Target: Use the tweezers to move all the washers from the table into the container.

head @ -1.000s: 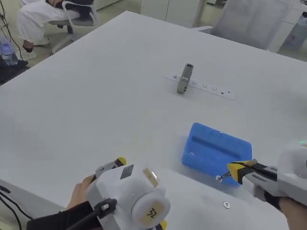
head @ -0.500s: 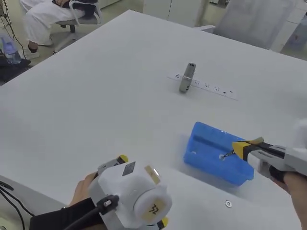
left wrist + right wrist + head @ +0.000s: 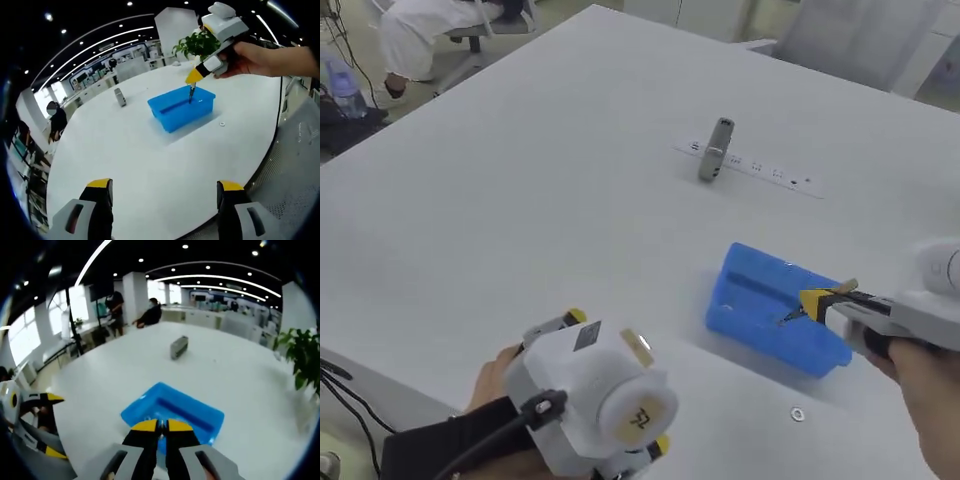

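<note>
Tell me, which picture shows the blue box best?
The left gripper view: the whole blue box sits clear, with the tweezers poking in. The head view has the right gripper covering one corner. The right gripper view hides its near edge behind the jaws.

The table (image 3: 520, 200) is smooth, matt white. The container (image 3: 770, 345) is blue plastic, a soft gloss along its walls. Near right, the washer (image 3: 798, 413) glints like bare metal. The tweezers (image 3: 190, 94) are thin and dark, probably metal, though too small to be sure.
</note>
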`<state>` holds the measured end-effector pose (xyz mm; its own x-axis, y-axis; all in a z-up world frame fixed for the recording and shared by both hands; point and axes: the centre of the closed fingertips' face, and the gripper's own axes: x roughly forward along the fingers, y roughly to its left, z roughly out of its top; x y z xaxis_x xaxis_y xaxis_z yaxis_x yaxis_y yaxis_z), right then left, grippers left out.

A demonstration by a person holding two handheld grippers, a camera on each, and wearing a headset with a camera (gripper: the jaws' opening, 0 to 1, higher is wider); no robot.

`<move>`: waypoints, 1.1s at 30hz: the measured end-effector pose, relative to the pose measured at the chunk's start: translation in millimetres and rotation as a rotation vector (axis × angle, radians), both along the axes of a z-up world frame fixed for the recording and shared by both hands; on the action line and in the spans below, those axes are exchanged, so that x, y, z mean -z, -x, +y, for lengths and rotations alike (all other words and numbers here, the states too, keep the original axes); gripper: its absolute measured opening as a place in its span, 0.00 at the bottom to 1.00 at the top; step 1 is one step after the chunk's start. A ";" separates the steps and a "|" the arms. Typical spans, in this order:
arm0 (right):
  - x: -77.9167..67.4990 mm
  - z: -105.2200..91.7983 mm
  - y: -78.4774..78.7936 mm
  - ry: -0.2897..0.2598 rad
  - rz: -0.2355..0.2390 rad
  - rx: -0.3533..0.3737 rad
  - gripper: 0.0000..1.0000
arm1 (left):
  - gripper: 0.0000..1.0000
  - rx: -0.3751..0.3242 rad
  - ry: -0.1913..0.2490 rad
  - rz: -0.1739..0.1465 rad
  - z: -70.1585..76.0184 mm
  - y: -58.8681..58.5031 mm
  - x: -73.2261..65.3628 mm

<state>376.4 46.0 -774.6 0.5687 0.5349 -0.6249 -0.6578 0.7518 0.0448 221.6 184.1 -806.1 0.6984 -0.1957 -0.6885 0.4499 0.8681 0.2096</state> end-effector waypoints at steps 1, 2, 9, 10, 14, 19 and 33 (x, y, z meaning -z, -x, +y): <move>3.2 0.1 -0.7 0.007 0.002 -0.002 0.01 | 0.87 0.000 -0.002 0.001 0.2 0.0 0.2; 5.9 -0.3 -0.9 0.013 0.007 -0.003 0.01 | 0.87 0.000 -0.002 0.000 0.3 0.0 0.3; 18.7 0.5 -2.2 0.052 0.023 -0.025 0.01 | 0.87 0.004 -0.008 0.010 -0.1 0.7 2.0; 20.3 0.8 -2.1 0.058 0.023 -0.029 0.01 | 0.87 0.003 -0.006 0.010 -0.1 0.6 2.0; 30.1 -3.2 -1.3 0.076 0.032 -0.032 0.01 | 0.87 0.006 -0.011 0.012 -0.2 0.8 2.6; 35.4 -3.1 2.3 0.103 0.030 -0.051 0.01 | 0.87 0.005 -0.013 0.012 0.0 0.9 2.6; 1.6 -8.5 5.5 0.016 0.002 0.011 0.03 | 0.87 0.009 -0.018 0.015 -0.4 1.4 3.3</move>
<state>370.9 37.5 -776.1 0.5735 0.5184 -0.6344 -0.6494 0.7597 0.0338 220.2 183.7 -809.3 0.6861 -0.1890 -0.7025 0.4607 0.8602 0.2185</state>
